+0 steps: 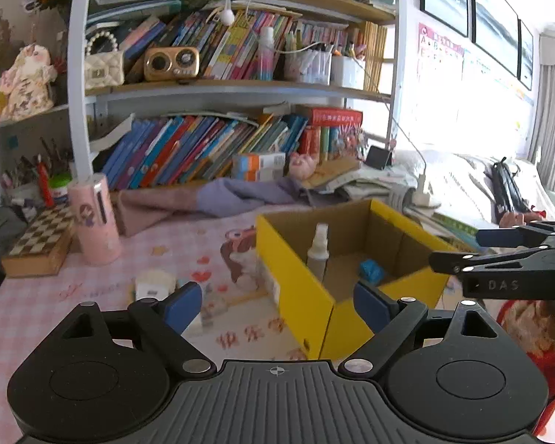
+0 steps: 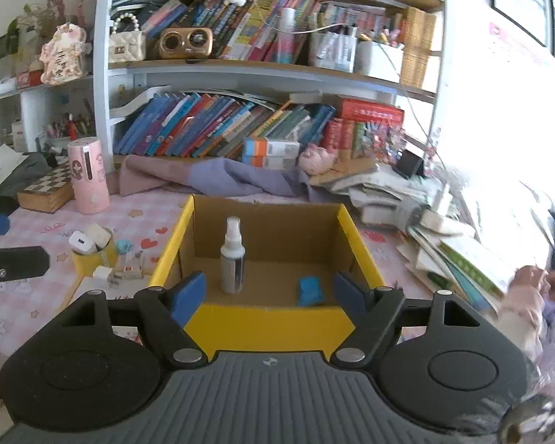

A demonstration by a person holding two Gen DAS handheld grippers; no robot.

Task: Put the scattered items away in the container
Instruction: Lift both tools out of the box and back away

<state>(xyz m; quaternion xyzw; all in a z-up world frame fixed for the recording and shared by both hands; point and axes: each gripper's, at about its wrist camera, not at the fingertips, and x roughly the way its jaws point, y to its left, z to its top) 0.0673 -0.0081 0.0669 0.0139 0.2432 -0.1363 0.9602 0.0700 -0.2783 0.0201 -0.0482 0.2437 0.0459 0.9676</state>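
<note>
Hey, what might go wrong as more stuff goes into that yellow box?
The upright white spray bottle inside the yellow cardboard box could topple if another item lands against it. The small white chargers piled on the yellow cup look loose and may spill when grabbed.
</note>
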